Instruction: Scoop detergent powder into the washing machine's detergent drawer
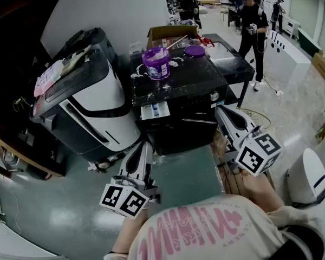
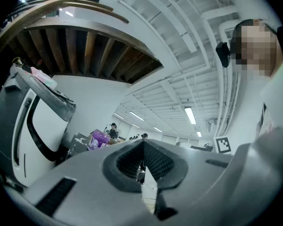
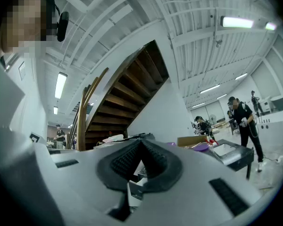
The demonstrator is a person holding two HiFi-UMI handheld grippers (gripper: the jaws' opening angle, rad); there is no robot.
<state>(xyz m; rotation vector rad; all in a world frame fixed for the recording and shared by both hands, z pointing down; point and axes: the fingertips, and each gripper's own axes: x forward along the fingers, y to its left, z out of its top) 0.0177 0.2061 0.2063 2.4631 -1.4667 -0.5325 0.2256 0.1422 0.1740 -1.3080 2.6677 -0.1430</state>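
Left gripper [image 1: 144, 146] and right gripper [image 1: 223, 113] are held low before the black washing machine [image 1: 179, 91], jaws together on nothing, likely poised to start; the open purple detergent tub [image 1: 156, 63] waits on top, with the detergent drawer [image 1: 154, 111] apparently pulled out below

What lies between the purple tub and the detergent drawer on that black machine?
Only the washing machine's black top, smeared with white powder, separates the purple tub and detergent drawer; the head view shows it.
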